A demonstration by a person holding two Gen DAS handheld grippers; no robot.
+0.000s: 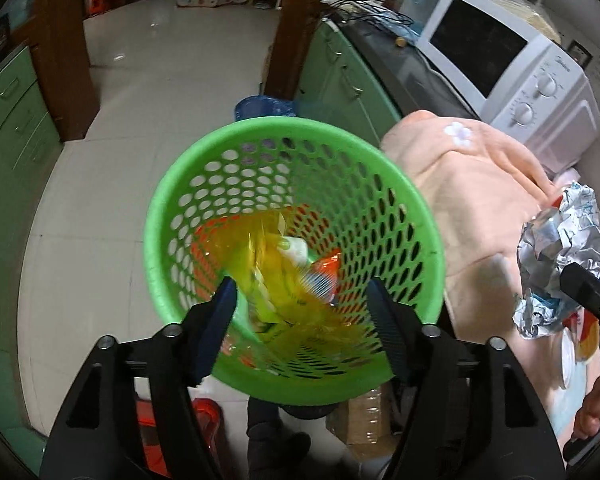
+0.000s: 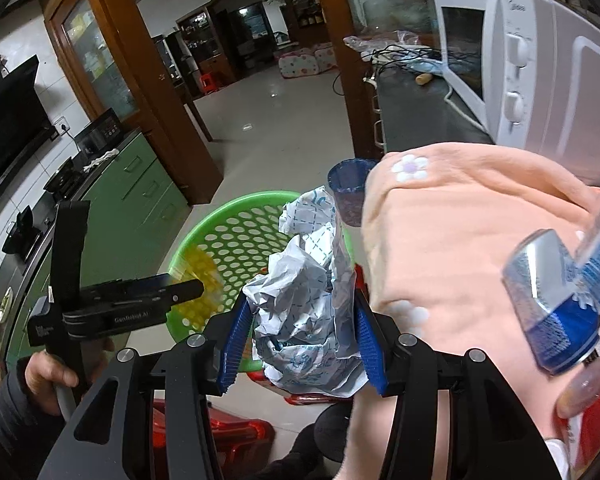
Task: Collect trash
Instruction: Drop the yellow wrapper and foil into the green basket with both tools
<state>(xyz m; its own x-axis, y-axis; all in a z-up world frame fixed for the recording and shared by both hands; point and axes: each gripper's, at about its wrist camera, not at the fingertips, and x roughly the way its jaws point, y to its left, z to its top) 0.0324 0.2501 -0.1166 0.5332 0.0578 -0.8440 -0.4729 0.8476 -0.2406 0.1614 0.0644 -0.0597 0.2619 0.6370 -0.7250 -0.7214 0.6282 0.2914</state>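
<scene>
A green perforated basket (image 1: 168,240) stands below the counter edge; it also shows in the right wrist view (image 2: 236,236). A yellow plastic wrapper (image 1: 276,276) and orange packaging lie inside it, blurred. My left gripper (image 1: 300,300) is open above the basket's mouth, holding nothing. My right gripper (image 2: 300,332) is shut on a crumpled white and blue wrapper (image 2: 304,292), held beside the basket over a peach cloth (image 2: 452,248). The same wrapper shows at the right of the left wrist view (image 1: 560,264).
A white microwave (image 1: 512,68) stands on the dark counter (image 2: 412,116). A crushed blue can (image 2: 552,312) lies on the cloth at right. A blue bin (image 2: 350,184) stands on the tiled floor beyond the basket. Green cabinets (image 1: 12,128) line the left. Red plastic stools (image 2: 228,432) sit below.
</scene>
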